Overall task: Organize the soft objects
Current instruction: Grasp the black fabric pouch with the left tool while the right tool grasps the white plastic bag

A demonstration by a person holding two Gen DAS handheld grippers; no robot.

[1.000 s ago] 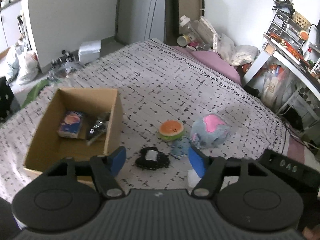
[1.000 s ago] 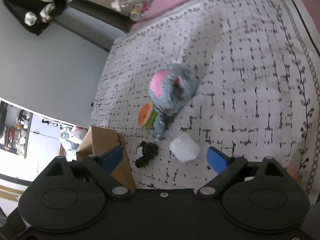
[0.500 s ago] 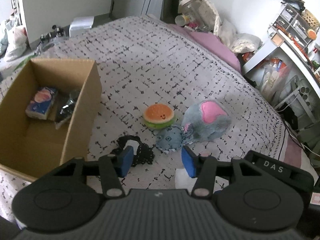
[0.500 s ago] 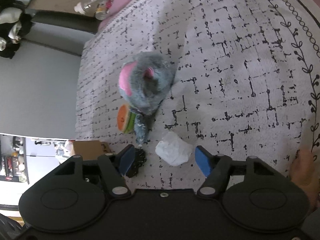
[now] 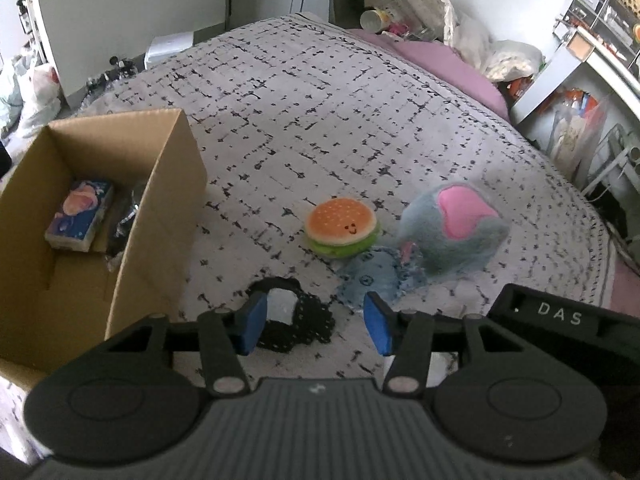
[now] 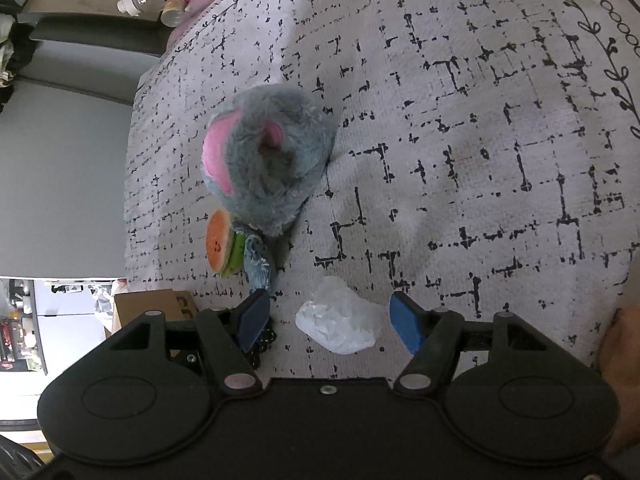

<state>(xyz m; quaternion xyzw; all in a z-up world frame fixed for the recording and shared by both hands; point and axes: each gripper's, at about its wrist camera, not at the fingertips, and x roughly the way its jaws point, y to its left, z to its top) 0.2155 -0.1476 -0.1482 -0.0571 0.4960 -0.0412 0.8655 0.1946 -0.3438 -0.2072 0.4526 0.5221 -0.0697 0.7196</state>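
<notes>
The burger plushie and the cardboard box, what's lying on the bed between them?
Nothing. In the left wrist view, only bare black-and-white patterned bedspread lies between the orange and green burger plushie and the brown cardboard box.

Grey-and-pink plush, orange-and-green burger toy, black-on-white grid bedspread.

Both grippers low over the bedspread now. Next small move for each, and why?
Probably ease both down a little further, then close. The left gripper has narrowed its jaws around the black knitted item, though the pads do not look pressed on it yet. The right gripper has likewise narrowed around the white crumpled piece, with clear gaps at both pads. The cardboard box stands open nearby.
</notes>
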